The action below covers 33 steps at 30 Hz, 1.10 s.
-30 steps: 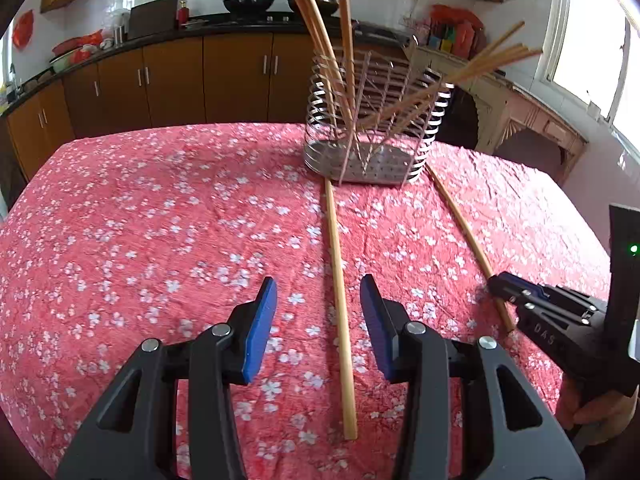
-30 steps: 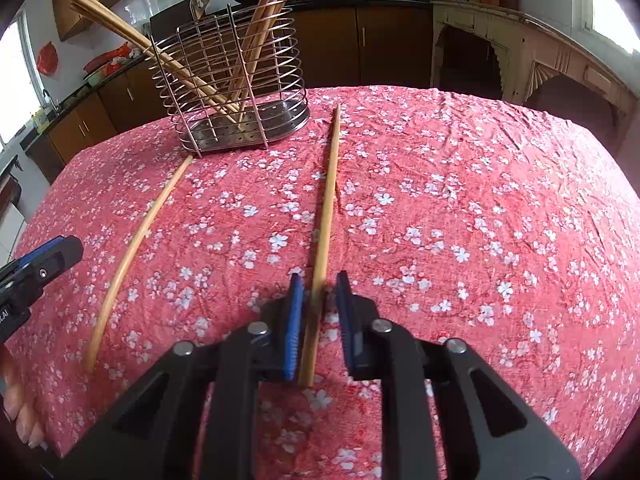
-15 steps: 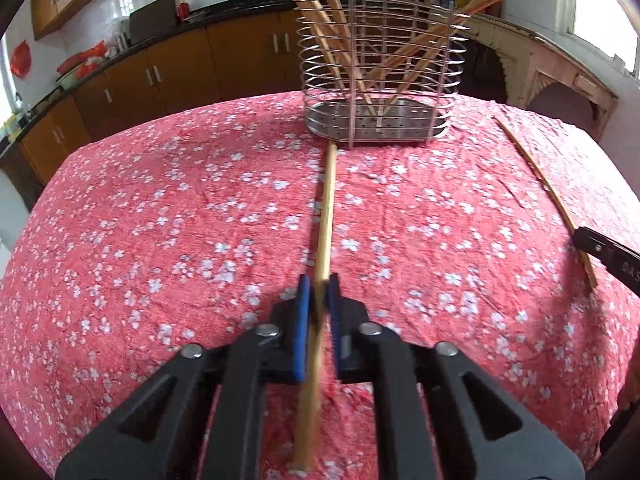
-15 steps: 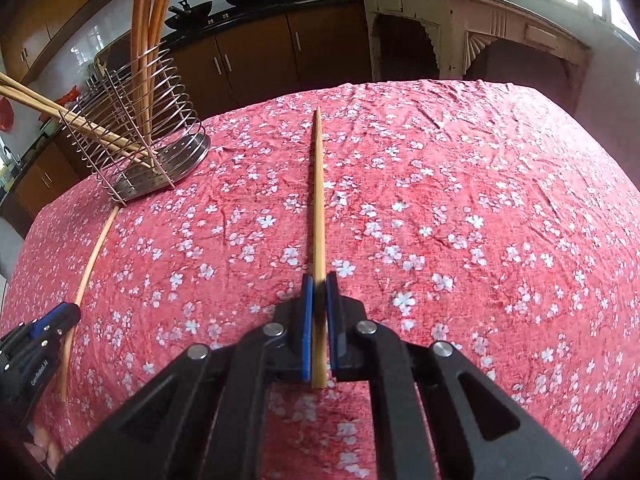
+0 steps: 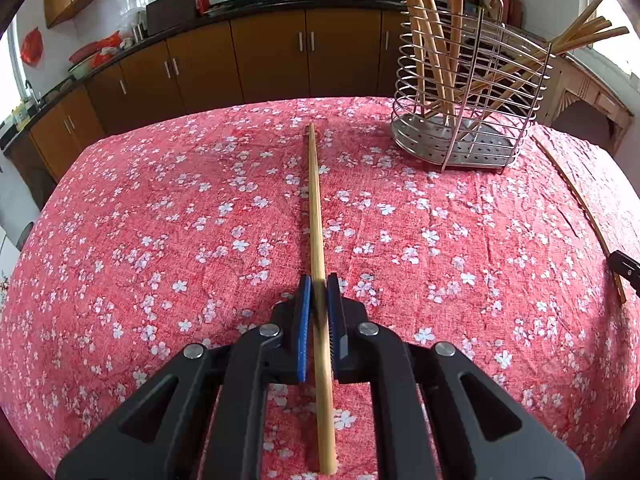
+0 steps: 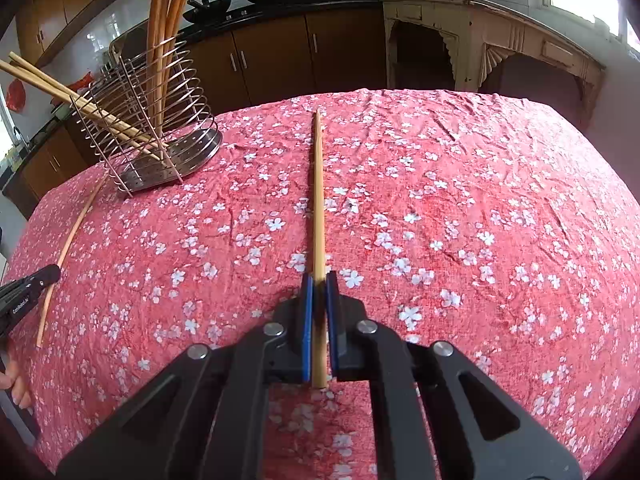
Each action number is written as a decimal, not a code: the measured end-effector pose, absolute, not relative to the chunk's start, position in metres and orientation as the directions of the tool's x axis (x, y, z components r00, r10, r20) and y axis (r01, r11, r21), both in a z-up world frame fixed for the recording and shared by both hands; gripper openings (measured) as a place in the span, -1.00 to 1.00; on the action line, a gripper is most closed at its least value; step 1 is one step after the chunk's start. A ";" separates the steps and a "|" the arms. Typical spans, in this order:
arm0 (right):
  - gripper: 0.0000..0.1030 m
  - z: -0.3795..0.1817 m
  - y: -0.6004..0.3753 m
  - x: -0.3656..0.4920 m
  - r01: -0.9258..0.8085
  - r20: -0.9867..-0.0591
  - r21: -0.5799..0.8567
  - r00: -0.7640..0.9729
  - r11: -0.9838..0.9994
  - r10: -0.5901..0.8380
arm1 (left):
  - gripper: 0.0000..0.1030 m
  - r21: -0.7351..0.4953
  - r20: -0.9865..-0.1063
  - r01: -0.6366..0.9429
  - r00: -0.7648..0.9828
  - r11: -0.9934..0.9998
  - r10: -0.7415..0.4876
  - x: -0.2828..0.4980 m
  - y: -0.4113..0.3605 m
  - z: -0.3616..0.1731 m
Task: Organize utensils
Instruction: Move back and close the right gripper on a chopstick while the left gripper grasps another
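My left gripper [image 5: 318, 292] is shut on a long bamboo chopstick [image 5: 314, 200] that points away over the red flowered tablecloth. My right gripper [image 6: 319, 286] is shut on a second bamboo chopstick [image 6: 318, 192], also pointing away. The wire utensil holder [image 5: 468, 100] stands at the far right in the left wrist view and far left in the right wrist view [image 6: 148, 128], with several chopsticks leaning in it. Each view shows the other gripper's chopstick at its edge [image 5: 580, 204] [image 6: 66, 252].
The table [image 5: 140, 240] carries a red cloth with white flowers. Brown kitchen cabinets [image 5: 240, 56] and a counter with woks run behind it. A cream carved sideboard [image 6: 500, 44] stands at the right. The table edge drops off beyond the holder.
The left gripper closed on its chopstick and swung left, so the holder now sits to its right. The right gripper closed fully and its chopstick has shifted away from the holder.
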State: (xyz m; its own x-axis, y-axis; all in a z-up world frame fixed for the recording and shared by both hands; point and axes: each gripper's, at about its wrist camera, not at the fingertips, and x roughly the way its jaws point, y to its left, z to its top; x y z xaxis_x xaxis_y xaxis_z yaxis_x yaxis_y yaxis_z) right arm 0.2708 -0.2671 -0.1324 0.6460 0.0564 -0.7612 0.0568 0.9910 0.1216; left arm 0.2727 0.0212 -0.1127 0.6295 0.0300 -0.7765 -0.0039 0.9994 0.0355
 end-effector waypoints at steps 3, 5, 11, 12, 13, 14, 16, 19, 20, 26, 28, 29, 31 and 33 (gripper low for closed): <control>-0.84 -0.133 -0.269 0.271 0.057 -0.761 0.127 0.646 0.990 0.061 | -0.75 -0.005 -0.776 0.004 0.631 1.000 -0.006 0.275 0.027 -0.113; -0.84 -0.133 -0.268 0.271 0.057 -0.762 0.120 0.645 0.991 0.055 | -0.75 -0.013 -0.775 0.003 0.631 1.000 -0.012 0.274 0.026 -0.114; -0.84 -0.133 -0.262 0.271 0.058 -0.766 0.078 0.643 0.995 0.023 | -0.74 -0.020 -0.775 0.001 0.632 1.000 -0.016 0.274 0.027 -0.113; -0.84 -0.133 -0.262 0.271 0.058 -0.765 0.078 0.643 0.995 0.022 | -0.74 -0.018 -0.775 0.000 0.632 1.000 -0.014 0.273 0.028 -0.113; -0.84 -0.133 -0.262 0.271 0.057 -0.765 0.077 0.643 0.995 0.022 | -0.74 -0.015 -0.775 -0.001 0.632 1.000 -0.011 0.273 0.028 -0.113; -0.84 -0.133 -0.262 0.271 0.057 -0.765 0.076 0.643 0.995 0.022 | -0.74 -0.012 -0.775 -0.002 0.632 1.000 -0.008 0.273 0.027 -0.113; -0.84 -0.132 -0.262 0.271 0.057 -0.766 0.071 0.643 0.996 0.018 | -0.74 0.000 -0.775 -0.005 0.632 1.000 0.003 0.271 0.025 -0.113; -0.83 -0.132 -0.261 0.271 0.056 -0.767 0.054 0.642 0.997 0.006 | -0.73 0.012 -0.775 -0.005 0.632 1.000 0.012 0.272 0.022 -0.113; -0.82 -0.132 -0.260 0.271 0.054 -0.767 0.050 0.642 0.997 0.003 | -0.72 0.011 -0.775 -0.003 0.632 1.000 0.011 0.271 0.021 -0.113; -0.82 -0.133 -0.260 0.271 0.052 -0.766 0.061 0.642 0.997 0.013 | -0.69 0.010 -0.774 -0.004 0.633 1.000 0.010 0.271 0.021 -0.113; -0.82 -0.132 -0.261 0.271 0.052 -0.766 0.061 0.642 0.997 0.014 | -0.68 0.007 -0.774 -0.005 0.633 1.000 0.008 0.271 0.022 -0.113; -0.82 -0.132 -0.261 0.271 0.052 -0.766 0.063 0.643 0.997 0.015 | -0.68 0.005 -0.774 -0.005 0.633 1.000 0.007 0.271 0.022 -0.113; -0.82 -0.132 -0.263 0.271 0.051 -0.766 0.068 0.643 0.996 0.019 | -0.67 0.007 -0.774 -0.006 0.633 1.000 0.009 0.271 0.022 -0.113; -0.82 -0.132 -0.263 0.271 0.051 -0.766 0.069 0.643 0.996 0.020 | -0.67 0.005 -0.774 -0.007 0.633 1.000 0.009 0.271 0.023 -0.113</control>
State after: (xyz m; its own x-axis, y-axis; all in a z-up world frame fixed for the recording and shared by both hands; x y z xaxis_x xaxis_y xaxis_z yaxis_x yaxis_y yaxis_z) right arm 0.2706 -0.2632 -0.1318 0.6427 0.0198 -0.7659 0.0512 0.9963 0.0687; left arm 0.2706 0.0228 -0.1129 0.6335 0.0085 -0.7737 -0.0070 1.0000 0.0053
